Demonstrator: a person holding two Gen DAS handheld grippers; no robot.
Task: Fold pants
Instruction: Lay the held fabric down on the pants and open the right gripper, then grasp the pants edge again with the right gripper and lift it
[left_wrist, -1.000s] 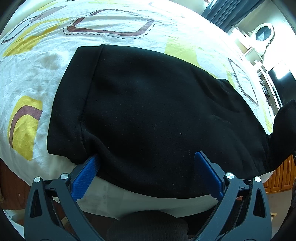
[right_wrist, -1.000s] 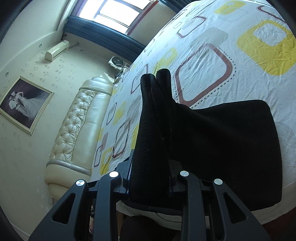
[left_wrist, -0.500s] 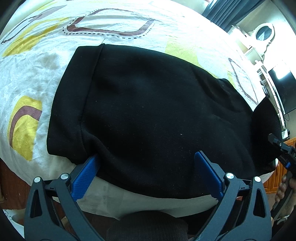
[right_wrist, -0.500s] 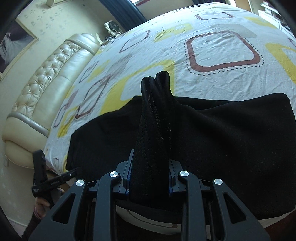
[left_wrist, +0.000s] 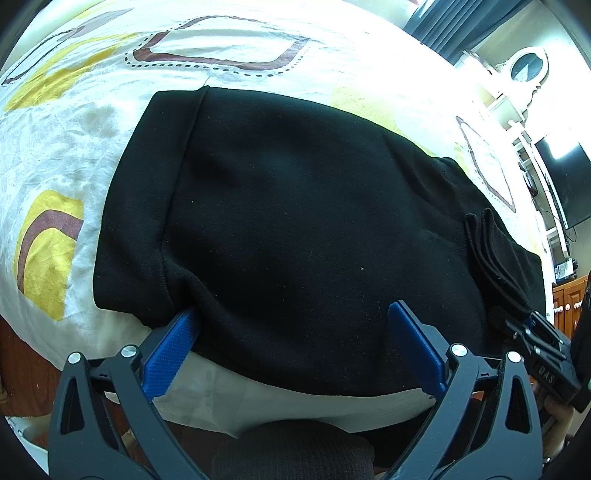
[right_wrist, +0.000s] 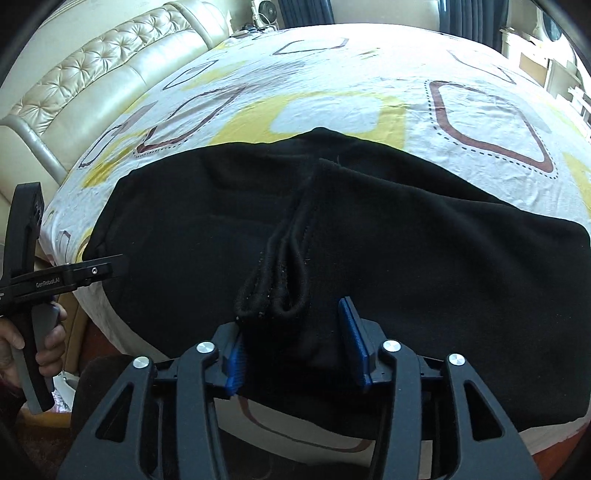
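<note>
Black pants (left_wrist: 295, 221) lie folded across the near edge of the bed, also filling the right wrist view (right_wrist: 406, 240). My left gripper (left_wrist: 291, 314) stands open over the near hem, blue pads apart, the cloth lying loose between them. The bunched cuff end (right_wrist: 280, 280) rests on top of the folded pants, at the right in the left wrist view (left_wrist: 487, 243). My right gripper (right_wrist: 291, 317) is opening around that cuff: the right pad stands off it, the left pad is beside it. The right gripper (left_wrist: 524, 325) shows at the right edge.
The bed sheet (right_wrist: 332, 92) is white with yellow and brown squares. A tufted cream headboard (right_wrist: 92, 74) stands at the left. A hand (right_wrist: 48, 339) holds the left gripper's handle. Wooden cabinets (left_wrist: 565, 306) and a dark screen (left_wrist: 565, 184) are to the right, past the bed.
The right gripper swung down and over with the cuff end, laying it on the folded pants, and its jaws have spread off the cloth. The left gripper has not moved.
</note>
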